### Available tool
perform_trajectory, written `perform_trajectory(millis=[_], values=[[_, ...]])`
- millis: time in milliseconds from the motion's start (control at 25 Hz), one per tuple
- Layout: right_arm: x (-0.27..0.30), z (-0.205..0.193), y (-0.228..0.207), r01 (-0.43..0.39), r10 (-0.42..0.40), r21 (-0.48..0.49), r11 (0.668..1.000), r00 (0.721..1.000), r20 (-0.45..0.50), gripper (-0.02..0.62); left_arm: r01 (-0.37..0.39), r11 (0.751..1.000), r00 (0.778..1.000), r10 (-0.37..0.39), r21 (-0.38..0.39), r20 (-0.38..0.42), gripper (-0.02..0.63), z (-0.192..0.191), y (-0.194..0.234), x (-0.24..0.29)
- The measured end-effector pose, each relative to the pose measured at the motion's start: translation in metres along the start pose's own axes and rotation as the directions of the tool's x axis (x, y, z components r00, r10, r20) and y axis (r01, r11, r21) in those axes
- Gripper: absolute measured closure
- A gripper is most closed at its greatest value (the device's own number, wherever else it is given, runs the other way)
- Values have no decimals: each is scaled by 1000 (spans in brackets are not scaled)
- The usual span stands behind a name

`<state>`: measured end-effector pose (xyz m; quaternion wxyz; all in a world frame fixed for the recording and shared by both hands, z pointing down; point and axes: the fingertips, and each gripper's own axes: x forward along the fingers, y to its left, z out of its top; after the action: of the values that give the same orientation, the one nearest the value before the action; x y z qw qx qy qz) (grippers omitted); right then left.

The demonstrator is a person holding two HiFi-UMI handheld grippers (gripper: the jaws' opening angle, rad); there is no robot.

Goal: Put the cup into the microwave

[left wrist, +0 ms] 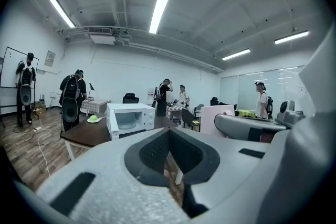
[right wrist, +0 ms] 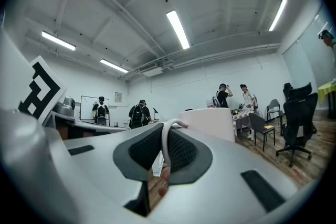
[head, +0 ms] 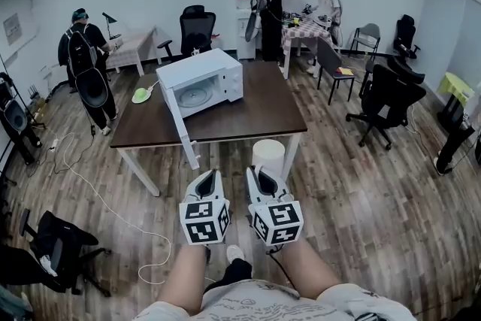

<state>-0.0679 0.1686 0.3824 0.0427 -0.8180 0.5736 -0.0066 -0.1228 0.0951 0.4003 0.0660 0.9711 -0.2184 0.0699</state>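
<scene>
Right gripper (head: 260,174) points level, its jaws nearly together and nipped on the thin handle (right wrist: 164,146) of the white cup (head: 268,155). It holds the cup in the air before the near edge of the table (head: 255,120). Left gripper (head: 210,177) sits just beside it, jaws together on nothing. Both forearms (head: 304,267) reach forward side by side. On the table stands the microwave (head: 201,79), its door (head: 179,124) swung open.

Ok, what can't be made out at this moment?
- Inside of the cup: too small in head view; right gripper view shows only its outer wall.
- Identity of the green item on the table: too small in head view.
- Controls of the microwave: too small in head and left gripper views.
</scene>
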Motion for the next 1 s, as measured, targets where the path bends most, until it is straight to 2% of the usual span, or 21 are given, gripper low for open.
perform_trajectory(millis=[360,560,760,1000], values=[[89,10,-42,19,-19,-10,1000,1000,6,565,79,997,997,-79,-6,5,598,30,22,94],[151,18,-56,17,-17,-26,1000,1000,10,566,85,996,996,-85,1,22,598,52,51,149],[207,16,-60,-1,1,-49,999,1000,-5,565,85,996,996,-84,-27,33,598,59,87,193],[261,9,-65,-13,13,-30,999,1000,-9,565,86,996,996,-85,-20,23,598,64,119,237]])
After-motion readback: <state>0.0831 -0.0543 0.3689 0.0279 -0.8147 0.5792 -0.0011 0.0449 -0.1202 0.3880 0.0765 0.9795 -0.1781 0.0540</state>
